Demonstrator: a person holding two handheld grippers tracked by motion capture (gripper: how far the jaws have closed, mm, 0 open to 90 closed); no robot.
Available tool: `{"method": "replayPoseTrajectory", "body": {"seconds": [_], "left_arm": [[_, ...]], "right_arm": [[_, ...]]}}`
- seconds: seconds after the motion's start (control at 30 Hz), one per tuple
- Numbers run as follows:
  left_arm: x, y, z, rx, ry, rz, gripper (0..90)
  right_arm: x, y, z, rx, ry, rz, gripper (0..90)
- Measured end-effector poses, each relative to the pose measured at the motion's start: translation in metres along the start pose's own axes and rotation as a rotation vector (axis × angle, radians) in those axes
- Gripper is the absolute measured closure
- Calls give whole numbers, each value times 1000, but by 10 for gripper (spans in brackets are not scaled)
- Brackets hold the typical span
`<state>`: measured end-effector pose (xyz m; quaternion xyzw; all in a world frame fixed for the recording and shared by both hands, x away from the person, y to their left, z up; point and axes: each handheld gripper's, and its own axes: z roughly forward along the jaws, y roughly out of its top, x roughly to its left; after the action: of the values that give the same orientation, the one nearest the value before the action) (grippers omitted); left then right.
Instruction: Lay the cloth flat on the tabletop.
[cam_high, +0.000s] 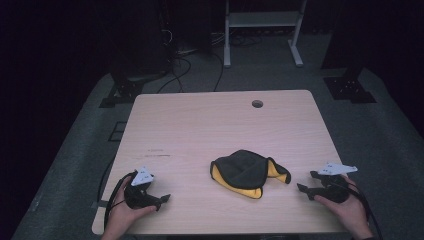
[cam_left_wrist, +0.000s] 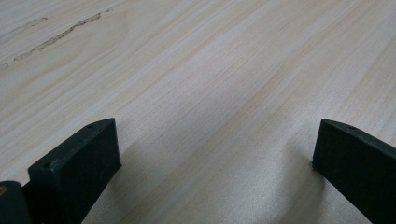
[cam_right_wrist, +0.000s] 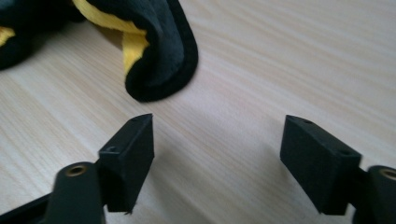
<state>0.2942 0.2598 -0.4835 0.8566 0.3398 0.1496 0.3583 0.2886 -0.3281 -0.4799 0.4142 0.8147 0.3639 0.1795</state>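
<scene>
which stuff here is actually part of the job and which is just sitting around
Part of the job:
- crumpled black and yellow cloth, lying mid-table
- right claw, open, nearest the cloth, not touching it
- left claw, open, over bare wood

Just there:
- table with its cable hole
- white stand and cables on the floor behind

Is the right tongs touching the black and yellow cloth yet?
Apart. The right gripper view shows bare table between the open right tongs and the cloth; the high view shows the same gap.
</scene>
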Motion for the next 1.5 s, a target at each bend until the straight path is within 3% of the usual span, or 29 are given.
{"method": "replayPoseTrajectory", "body": {"seconds": [0.17,0.37,0.53,0.63,0.67,0.97,1.13,1.17,1.43,1.5], "left_arm": [[0,0,0,0,0,0,0],[0,0,0,0,0,0,0],[0,0,0,0,0,0,0],[0,0,0,0,0,-1,0],[0,0,0,0,0,0,0],[0,0,0,4,0,3,0],[0,0,0,4,0,1,0],[0,0,0,4,0,1,0],[0,0,0,4,0,1,0],[0,0,0,3,0,1,0]], "right_arm": [[4,5,-4,-32,16,-22,314],[18,18,-10,-91,76,-62,375],[37,30,-9,-118,165,-125,448],[43,34,-8,-122,189,-134,453],[51,40,-5,-128,216,-150,453],[86,67,11,-147,300,-256,473],[98,74,20,-134,338,-298,513],[105,77,28,-110,344,-322,530],[109,78,54,-19,341,-366,542],[108,78,60,0,341,-372,617]]}}
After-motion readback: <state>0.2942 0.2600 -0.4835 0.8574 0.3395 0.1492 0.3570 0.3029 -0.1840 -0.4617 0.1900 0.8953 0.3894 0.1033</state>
